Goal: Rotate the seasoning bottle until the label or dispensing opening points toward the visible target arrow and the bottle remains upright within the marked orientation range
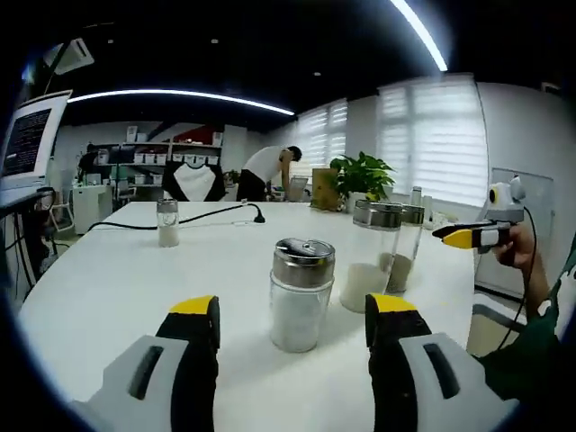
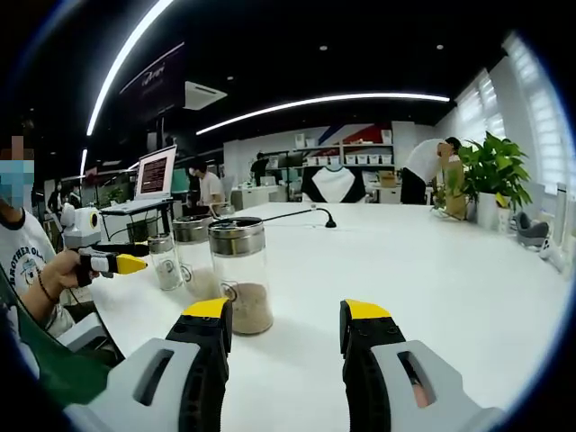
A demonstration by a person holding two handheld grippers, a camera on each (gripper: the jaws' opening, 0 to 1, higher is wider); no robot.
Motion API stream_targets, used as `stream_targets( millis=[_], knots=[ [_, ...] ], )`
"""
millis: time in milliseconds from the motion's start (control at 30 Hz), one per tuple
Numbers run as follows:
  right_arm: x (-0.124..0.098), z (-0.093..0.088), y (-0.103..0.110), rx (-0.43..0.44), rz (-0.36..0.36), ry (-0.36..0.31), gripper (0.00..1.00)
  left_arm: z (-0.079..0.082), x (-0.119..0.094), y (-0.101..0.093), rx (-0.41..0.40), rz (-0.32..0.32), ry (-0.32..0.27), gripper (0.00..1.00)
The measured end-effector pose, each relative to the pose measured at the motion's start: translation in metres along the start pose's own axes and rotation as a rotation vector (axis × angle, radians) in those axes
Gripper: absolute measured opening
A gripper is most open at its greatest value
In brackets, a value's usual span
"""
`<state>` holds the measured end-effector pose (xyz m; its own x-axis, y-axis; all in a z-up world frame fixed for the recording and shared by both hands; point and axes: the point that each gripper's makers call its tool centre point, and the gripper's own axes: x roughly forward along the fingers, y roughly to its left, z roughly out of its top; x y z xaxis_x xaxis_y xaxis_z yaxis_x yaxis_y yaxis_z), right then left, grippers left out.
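bottle (image 1: 301,294): seen upright at 12 o'clock between the parted left gripper (image 1: 292,328) jaws
arrow: probably hidden
right gripper (image 2: 283,331): spread, empty

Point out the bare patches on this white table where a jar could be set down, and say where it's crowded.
Free: the white table between the right gripper and the potted plant; also between the small shaker and the left gripper. Crowded: the salt jar and the two tall jars beside it.
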<state>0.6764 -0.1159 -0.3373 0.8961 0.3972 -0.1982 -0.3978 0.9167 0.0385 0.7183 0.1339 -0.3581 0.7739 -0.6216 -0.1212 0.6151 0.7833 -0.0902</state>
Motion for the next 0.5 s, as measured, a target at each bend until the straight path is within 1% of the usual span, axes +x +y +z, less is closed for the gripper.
stream_targets(
  millis=[33, 100, 133, 167, 200, 267, 333, 367, 400, 500],
  knots=[
    [0.000, 0.000, 0.000, 0.001, -0.001, -0.001, 0.48, 0.000, 0.000, 0.001, 0.010, 0.031, -0.002, 0.69],
    [-0.001, 0.001, 0.000, 0.001, -0.003, -0.004, 0.48, -0.001, -0.001, 0.001, 0.007, 0.059, 0.002, 0.69],
    [-0.001, 0.001, 0.000, 0.001, -0.003, -0.005, 0.48, 0.000, -0.002, 0.002, -0.005, 0.072, -0.009, 0.69],
    [-0.002, 0.001, 0.000, 0.001, -0.004, -0.006, 0.48, 0.003, -0.002, 0.005, -0.033, 0.096, -0.031, 0.69],
    [-0.001, 0.001, -0.001, 0.002, -0.005, -0.006, 0.48, 0.003, -0.002, 0.005, -0.044, 0.106, -0.035, 0.69],
    [-0.001, 0.002, -0.001, 0.003, -0.006, -0.007, 0.48, 0.004, 0.000, 0.006, -0.031, 0.130, -0.040, 0.70],
    [-0.002, 0.002, -0.001, 0.003, -0.006, -0.008, 0.48, 0.003, 0.004, 0.009, -0.023, 0.164, -0.033, 0.73],
    [-0.002, 0.002, -0.001, 0.003, -0.005, -0.007, 0.48, 0.004, 0.006, 0.008, -0.032, 0.169, -0.037, 0.74],
    [-0.002, 0.002, -0.001, 0.003, -0.005, -0.006, 0.48, 0.007, 0.007, 0.008, -0.055, 0.176, -0.062, 0.73],
    [-0.003, 0.002, -0.001, 0.002, -0.004, -0.007, 0.48, 0.006, 0.010, 0.005, -0.065, 0.192, -0.068, 0.68]
  ],
)
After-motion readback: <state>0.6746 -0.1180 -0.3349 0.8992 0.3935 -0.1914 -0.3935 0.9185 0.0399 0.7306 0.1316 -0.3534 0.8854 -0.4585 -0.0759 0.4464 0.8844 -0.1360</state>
